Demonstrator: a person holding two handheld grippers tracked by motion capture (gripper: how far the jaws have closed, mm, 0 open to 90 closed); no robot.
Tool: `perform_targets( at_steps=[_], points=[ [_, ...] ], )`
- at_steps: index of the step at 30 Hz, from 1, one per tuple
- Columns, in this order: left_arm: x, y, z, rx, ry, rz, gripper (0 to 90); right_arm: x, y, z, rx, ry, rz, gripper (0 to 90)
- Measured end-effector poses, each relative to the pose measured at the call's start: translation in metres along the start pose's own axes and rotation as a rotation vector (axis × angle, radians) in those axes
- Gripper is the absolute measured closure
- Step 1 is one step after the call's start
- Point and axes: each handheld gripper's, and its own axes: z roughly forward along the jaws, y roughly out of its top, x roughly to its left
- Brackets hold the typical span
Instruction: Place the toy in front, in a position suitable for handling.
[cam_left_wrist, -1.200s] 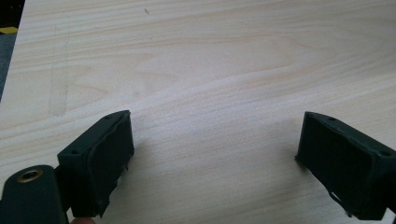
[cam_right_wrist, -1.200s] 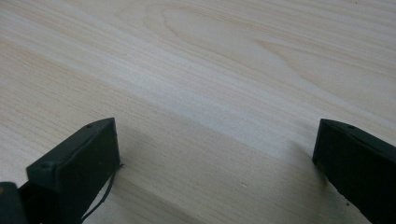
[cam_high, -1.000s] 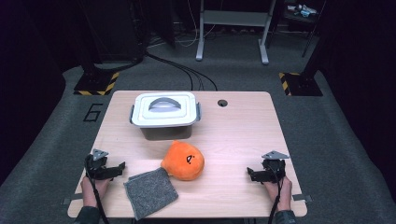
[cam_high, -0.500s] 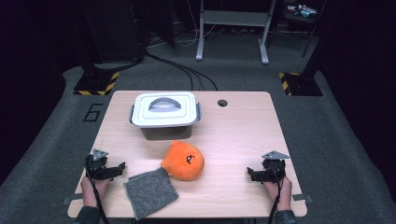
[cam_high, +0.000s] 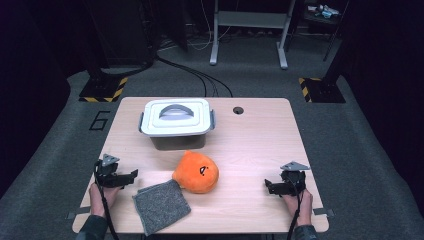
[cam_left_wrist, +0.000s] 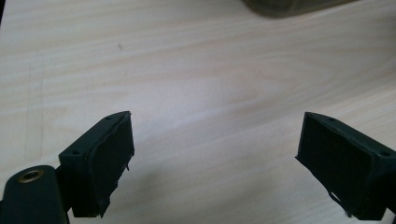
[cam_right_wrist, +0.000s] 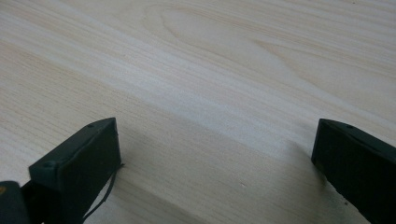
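High view: pale wooden table (cam_high: 250, 145) on grey carpet (cam_high: 350, 125) in a dark room; left gripper (cam_high: 131, 174) and right gripper (cam_high: 268, 187) rest wide open, empty.

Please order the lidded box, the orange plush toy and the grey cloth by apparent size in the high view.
1. lidded box, clearly largest.
2. grey cloth and orange plush toy look about alike, so I cannot rank them.

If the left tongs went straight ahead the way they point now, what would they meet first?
Probably the orange plush toy. The left tongs point right across bare table, just beyond the grey cloth; depth is uncertain.
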Motion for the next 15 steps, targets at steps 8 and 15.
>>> perform_targets(
  at_steps=[8,15],
  points=[
    [0.001,0.039,-0.011,-0.030,-0.015,0.028,11.1,0.000,0.000,0.000,0.000,0.000,0.001,0.5],
    [0.005,0.086,-0.019,-0.079,-0.020,0.051,12.9,0.000,0.000,0.000,0.000,-0.001,0.001,0.6]
  ],
)
